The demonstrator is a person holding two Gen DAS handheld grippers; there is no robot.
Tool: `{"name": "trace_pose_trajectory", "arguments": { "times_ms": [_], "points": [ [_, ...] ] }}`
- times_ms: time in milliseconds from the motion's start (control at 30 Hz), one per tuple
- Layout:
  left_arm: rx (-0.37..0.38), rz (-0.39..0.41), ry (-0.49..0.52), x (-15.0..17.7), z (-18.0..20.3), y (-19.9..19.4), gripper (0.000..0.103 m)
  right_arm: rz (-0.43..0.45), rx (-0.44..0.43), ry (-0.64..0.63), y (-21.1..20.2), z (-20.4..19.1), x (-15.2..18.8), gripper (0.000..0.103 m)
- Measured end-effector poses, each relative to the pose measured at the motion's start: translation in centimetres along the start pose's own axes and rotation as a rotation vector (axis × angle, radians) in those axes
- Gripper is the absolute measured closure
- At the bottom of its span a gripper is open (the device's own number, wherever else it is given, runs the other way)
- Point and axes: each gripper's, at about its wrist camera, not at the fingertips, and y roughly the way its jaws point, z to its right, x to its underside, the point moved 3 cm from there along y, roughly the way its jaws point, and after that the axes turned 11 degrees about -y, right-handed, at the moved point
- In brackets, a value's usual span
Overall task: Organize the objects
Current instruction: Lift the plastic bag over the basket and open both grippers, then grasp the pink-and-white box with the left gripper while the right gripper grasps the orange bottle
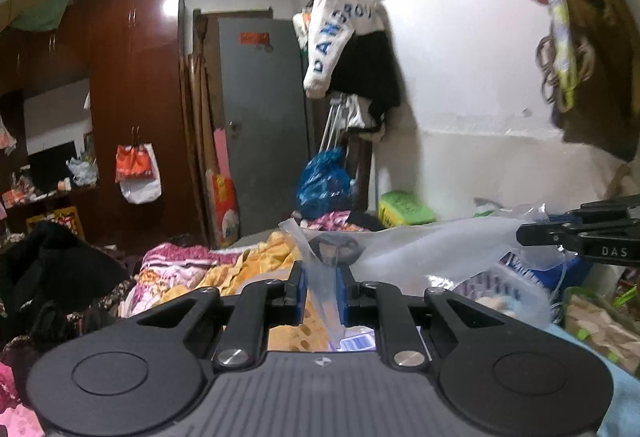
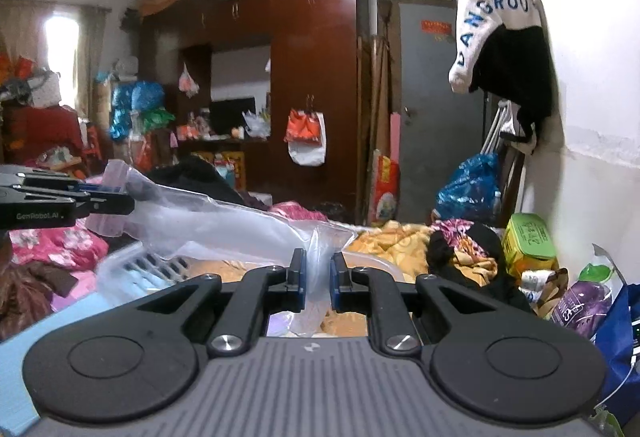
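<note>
Above the cluttered bed (image 2: 384, 241), a clear bag (image 2: 240, 221) was held stretched between both grippers, left gripper (image 1: 322, 287) and right gripper (image 2: 318, 279) each clamped narrow on an edge, probably so its mouth was kept open for loading.

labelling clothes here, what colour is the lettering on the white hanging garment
Blue lettering on the white garment, clearest in the right wrist view.

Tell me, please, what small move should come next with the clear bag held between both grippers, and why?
Probably draw the two apart slightly: left gripper and right gripper each pinch an edge of the clear plastic bag, which sags between them, its mouth hardly open.
</note>
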Motion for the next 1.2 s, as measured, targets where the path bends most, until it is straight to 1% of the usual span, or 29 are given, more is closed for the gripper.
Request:
{"name": "trace_pose_trajectory", "arguments": {
  "times_ms": [167, 300, 367, 400, 433, 500, 533, 567, 633, 700, 767, 833, 900, 933, 1000, 1033, 1100, 1200],
  "points": [
    [-0.046, -0.074, 0.014, 0.9, -0.4, 3.8, 0.084, -0.078, 0.006, -0.005, 2.5, -0.4, 1.2, 0.09],
    [-0.06, -0.1, 0.022, 1.7, -0.7, 4.7, 0.084, -0.11, 0.0, -0.008, 3.1, -0.4, 1.6, 0.09],
    [-0.062, -0.109, 0.026, 2.1, -0.8, 4.7, 0.083, -0.131, -0.023, 0.002, 3.2, -0.1, 1.7, 0.086],
    [-0.069, -0.105, 0.034, 2.3, -0.8, 4.6, 0.079, -0.14, -0.025, 0.006, 3.3, 0.1, 1.7, 0.073],
    [-0.078, -0.098, 0.051, 2.4, -0.7, 4.5, 0.074, -0.141, -0.018, 0.01, 3.1, 0.2, 1.6, 0.065],
    [-0.081, -0.075, 0.064, 2.3, -0.4, 4.1, 0.045, -0.101, 0.025, 0.028, 1.9, 0.7, 1.5, 0.034],
    [-0.07, -0.054, 0.061, 2.2, -0.3, 3.5, 0.04, -0.079, 0.038, 0.051, 1.4, 1.2, 1.3, 0.02],
    [-0.054, -0.03, 0.055, 2.0, -0.3, 2.8, 0.034, -0.058, 0.042, 0.072, 0.6, 1.4, 1.3, 0.014],
    [-0.04, 0.02, 0.048, 2.1, -0.1, 0.7, 0.03, -0.017, 0.04, 0.091, -1.9, 1.5, 1.9, 0.001],
    [-0.038, 0.074, 0.051, 2.6, 0.1, -1.8, 0.019, -0.004, 0.069, 0.073, -4.0, 1.1, 2.8, 0.0],
    [-0.021, 0.093, 0.045, 3.9, 0.3, -4.4, 0.016, 0.012, 0.085, 0.044, -6.6, 0.3, 4.6, 0.0],
    [0.008, 0.089, 0.062, 6.0, 0.4, -6.6, 0.016, -0.003, 0.078, 0.022, -8.3, -0.8, 6.9, 0.0],
    [-0.001, 0.083, 0.091, 8.6, 0.4, -8.0, 0.016, -0.029, 0.063, 0.039, -8.7, -1.3, 8.7, 0.0],
    [-0.008, 0.068, 0.095, 9.6, 0.2, -8.0, 0.016, -0.051, 0.037, 0.061, -8.6, -1.6, 9.5, 0.0],
    [-0.024, 0.01, 0.07, 11.2, -0.4, -7.3, 0.016, -0.107, -0.018, 0.117, -7.8, -2.3, 10.6, 0.0],
    [-0.022, -0.024, 0.052, 11.8, -0.7, -6.8, 0.016, -0.125, -0.041, 0.136, -7.3, -2.6, 10.9, 0.0],
    [-0.017, -0.064, 0.019, 12.5, -1.1, -5.8, 0.016, -0.142, -0.09, 0.151, -6.2, -3.5, 11.2, 0.0],
    [0.003, -0.11, -0.014, 12.9, -1.1, -4.4, 0.016, -0.169, -0.103, 0.152, -4.9, -4.5, 11.2, 0.0]
  ]
}}
